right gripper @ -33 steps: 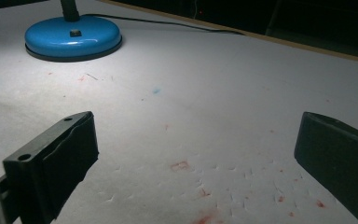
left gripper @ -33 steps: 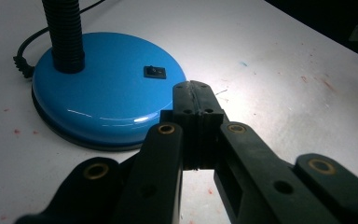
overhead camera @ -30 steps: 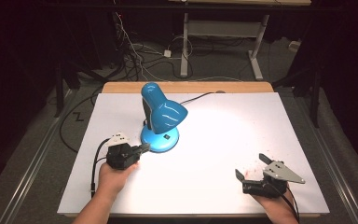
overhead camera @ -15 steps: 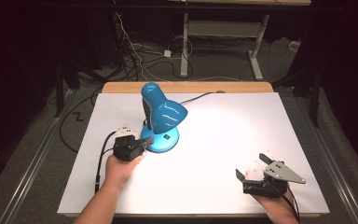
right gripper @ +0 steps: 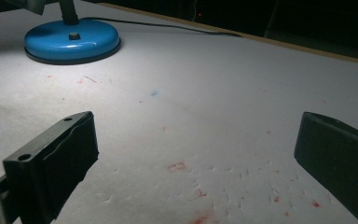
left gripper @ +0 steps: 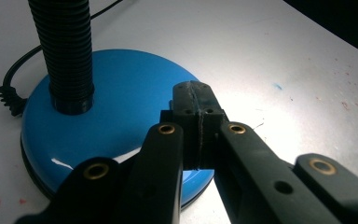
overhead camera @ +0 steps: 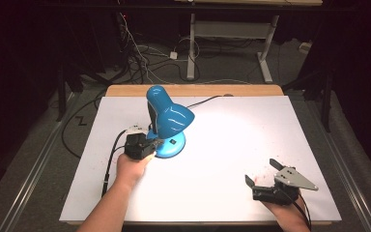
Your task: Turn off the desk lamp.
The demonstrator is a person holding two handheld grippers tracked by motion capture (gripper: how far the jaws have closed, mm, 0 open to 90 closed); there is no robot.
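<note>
A blue desk lamp (overhead camera: 170,120) stands lit on the white table, its round base (left gripper: 121,93) under a black ribbed neck (left gripper: 65,51). My left gripper (left gripper: 197,100) is shut with nothing between its jaws. Its tips hang over the near right rim of the base; contact with the base cannot be made out. In the high view the left gripper (overhead camera: 155,143) reaches the base from the left. My right gripper (right gripper: 196,140) is open and empty, low over the table at the front right (overhead camera: 261,171). The base (right gripper: 72,39) with its small switch (right gripper: 74,35) lies far off from it.
The lamp's black cord (overhead camera: 205,100) runs from the base to the table's far wooden edge (overhead camera: 193,90). White paper (overhead camera: 232,130) covers the table, with faint red and blue stains (right gripper: 177,166). Dark floor with cables and desk legs lies beyond.
My left gripper has moved forward and right until its shut tips are over the lamp base. The right gripper and the lamp have not moved.
</note>
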